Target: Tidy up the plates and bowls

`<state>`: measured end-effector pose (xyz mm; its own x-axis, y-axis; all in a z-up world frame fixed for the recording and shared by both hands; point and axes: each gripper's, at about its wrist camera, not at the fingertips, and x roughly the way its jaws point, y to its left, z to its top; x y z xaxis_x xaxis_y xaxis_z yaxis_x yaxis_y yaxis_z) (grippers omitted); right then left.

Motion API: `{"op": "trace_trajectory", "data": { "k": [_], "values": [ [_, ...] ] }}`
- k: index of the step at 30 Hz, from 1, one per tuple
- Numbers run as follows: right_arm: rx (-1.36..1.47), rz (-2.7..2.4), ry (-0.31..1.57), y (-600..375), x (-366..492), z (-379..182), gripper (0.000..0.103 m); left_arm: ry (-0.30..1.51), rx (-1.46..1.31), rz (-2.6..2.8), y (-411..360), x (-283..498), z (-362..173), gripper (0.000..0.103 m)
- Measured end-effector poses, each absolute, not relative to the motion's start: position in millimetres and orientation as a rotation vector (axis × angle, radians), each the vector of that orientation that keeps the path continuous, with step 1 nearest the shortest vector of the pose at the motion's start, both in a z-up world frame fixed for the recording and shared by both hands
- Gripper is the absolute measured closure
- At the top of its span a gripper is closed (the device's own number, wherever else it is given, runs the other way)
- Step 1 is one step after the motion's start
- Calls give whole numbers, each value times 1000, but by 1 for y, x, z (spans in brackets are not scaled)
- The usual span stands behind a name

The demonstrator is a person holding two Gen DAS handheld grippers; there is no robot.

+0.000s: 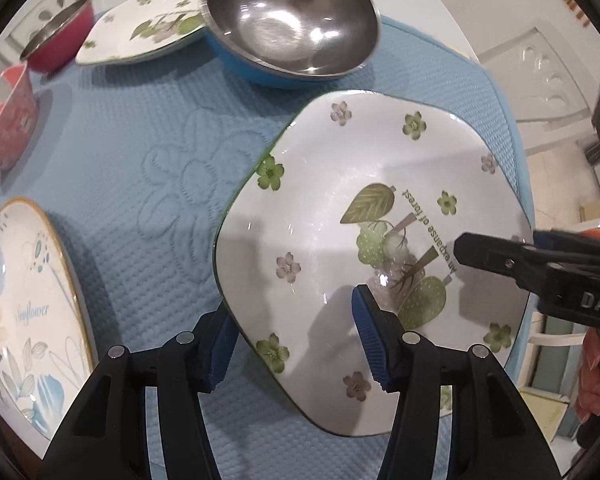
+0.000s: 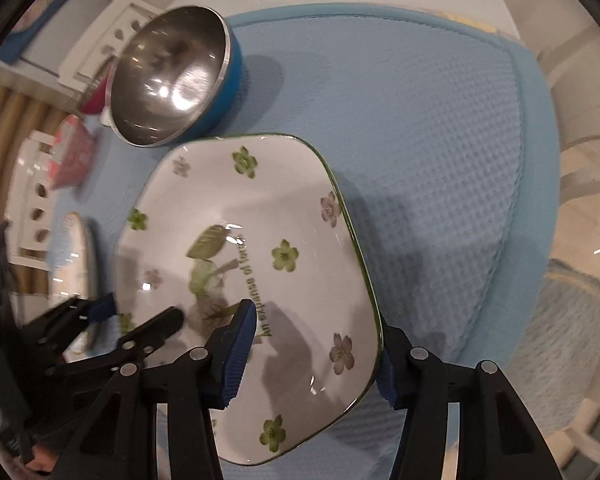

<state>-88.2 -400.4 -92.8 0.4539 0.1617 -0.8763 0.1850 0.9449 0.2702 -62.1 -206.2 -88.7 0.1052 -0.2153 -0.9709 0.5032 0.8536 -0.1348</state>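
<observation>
Left claw (image 1: pixel 296 344) and right claw (image 2: pixel 314 354) each clamp opposite rims of the floral plate (image 1: pixel 340 216)

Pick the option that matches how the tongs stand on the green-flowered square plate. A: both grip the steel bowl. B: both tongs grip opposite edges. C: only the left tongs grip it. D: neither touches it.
B: the left tongs and right tongs each straddle a rim of the square plate, on opposite sides.

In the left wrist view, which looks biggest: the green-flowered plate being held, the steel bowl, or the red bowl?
1. Green-flowered plate, though it is nearest the camera.
2. Steel bowl.
3. Red bowl, farthest and partly cut off.
</observation>
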Motion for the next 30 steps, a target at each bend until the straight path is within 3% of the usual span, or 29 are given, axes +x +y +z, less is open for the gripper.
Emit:
{"op": "trace_trajectory", "data": {
  "k": [21,30],
  "values": [
    [314,59,1082,-325,-97,-74,50,1261,94,-556,-139,-56,-53,52],
    [420,110,1073,-301,-94,-77,54,1248,86,-613,-122,-43,-44,52]
  ]
}}
